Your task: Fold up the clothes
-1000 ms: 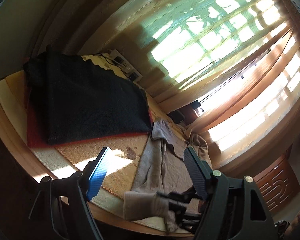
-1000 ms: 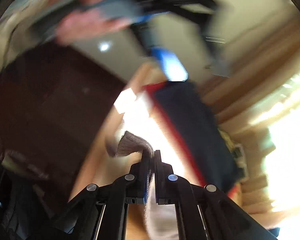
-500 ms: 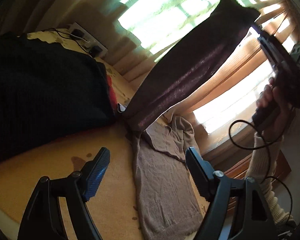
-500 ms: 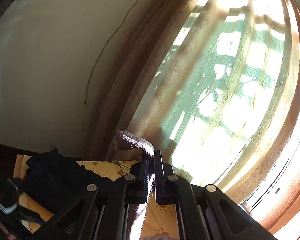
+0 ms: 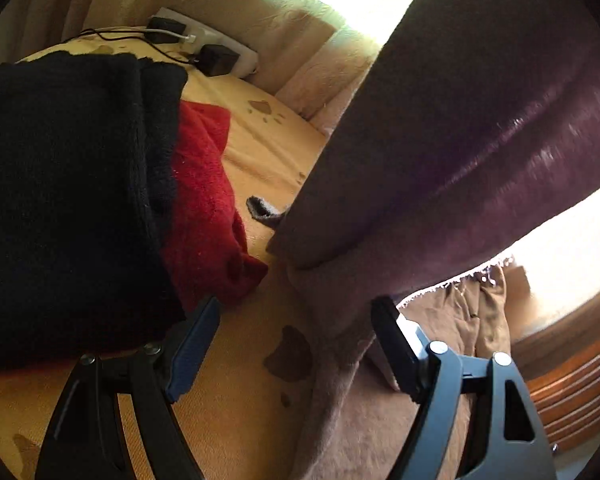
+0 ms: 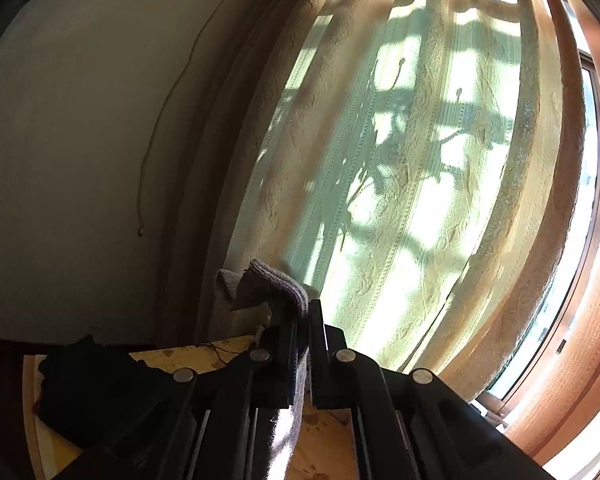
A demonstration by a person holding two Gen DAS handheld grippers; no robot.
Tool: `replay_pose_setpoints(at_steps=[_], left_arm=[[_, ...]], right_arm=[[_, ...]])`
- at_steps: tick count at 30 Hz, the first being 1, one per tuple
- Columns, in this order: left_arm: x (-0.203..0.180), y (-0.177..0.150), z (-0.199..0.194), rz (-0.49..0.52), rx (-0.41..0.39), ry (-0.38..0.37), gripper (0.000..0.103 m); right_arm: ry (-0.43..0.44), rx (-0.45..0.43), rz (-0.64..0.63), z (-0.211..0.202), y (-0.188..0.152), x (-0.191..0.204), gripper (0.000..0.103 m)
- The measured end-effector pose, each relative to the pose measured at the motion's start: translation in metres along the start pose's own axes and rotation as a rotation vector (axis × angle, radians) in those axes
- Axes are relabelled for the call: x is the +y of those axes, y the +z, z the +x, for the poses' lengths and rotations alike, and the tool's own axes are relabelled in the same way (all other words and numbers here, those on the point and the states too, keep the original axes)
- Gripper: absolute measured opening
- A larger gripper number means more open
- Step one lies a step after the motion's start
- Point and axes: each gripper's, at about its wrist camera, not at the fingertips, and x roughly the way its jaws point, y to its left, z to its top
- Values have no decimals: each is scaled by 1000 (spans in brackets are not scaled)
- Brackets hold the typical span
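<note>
Since a second ago, our right gripper (image 6: 308, 312), clamped on the grey-brown knitted garment (image 5: 440, 184), went up; this garment hangs over the yellow bed (image 5: 236, 392), before our spread, empty left gripper (image 5: 296, 344).

Grey-brown knit garment (image 5: 460, 152) hangs lifted, lower end draped on bed (image 5: 260, 148).

I lose the brown garment (image 5: 480, 128) past the top edge; black blanket (image 5: 60, 200) hides the red one (image 5: 204, 208).
</note>
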Motion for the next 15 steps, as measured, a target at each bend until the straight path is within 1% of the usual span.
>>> replay_pose_setpoints(at_steps=[1,3,5,8,10,11,15], left_arm=[[5,0,1,-22,-10,13,81],[13,0,2,-46,-29,16,81],[13,-2,-1,-16,-44,36,80],[12,-6,-3,34,-59,72,79],[13,-9,-5,55,-69,84,79],[15,-10,-6,62,-76,91,79],[11,-10,-4,107,-80,122,79]], right_arm=[[2,6,14,4,-6,-4,5],[-25,5,34,1,-22,-17,5],[-70,-4,80,-6,-40,-41,5],[-163,12,197,-20,-81,-94,5],[-234,54,284,-31,-124,-132,5],[-268,88,334,-37,-151,-150,5],[-392,270,509,-53,-276,-204,5]])
